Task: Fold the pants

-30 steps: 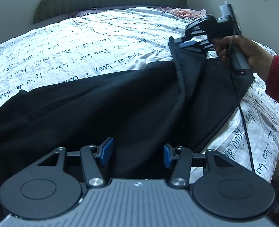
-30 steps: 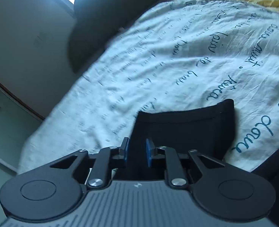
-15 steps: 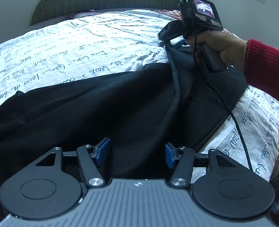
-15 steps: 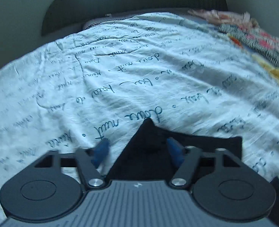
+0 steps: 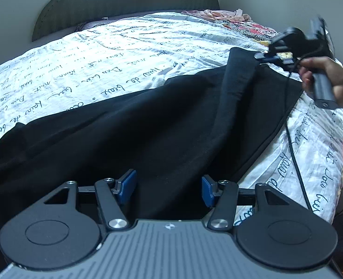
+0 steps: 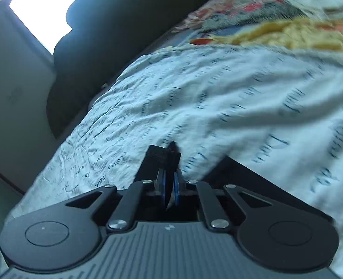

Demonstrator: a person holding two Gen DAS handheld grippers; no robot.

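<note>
Black pants (image 5: 148, 134) lie spread across a white bedspread with script print (image 5: 101, 53). My left gripper (image 5: 168, 187) is open just above the near part of the pants, holding nothing. My right gripper (image 6: 169, 187) is shut on a corner of the black pants (image 6: 164, 160) and lifts it off the bed. In the left wrist view the right gripper (image 5: 276, 57) is at the far right, blurred, with a raised strip of pants (image 5: 238, 81) hanging from it.
A dark headboard (image 5: 124, 2) stands at the far end. Colourful patterned bedding (image 5: 241, 23) lies at the far right corner. A black cable (image 5: 292, 144) trails from the right gripper over the bed's right edge. A bright window (image 6: 41, 14) shows in the right wrist view.
My right gripper was open half a second ago and has now shut on the pants corner and swung to the right. My left gripper stayed open in place.
</note>
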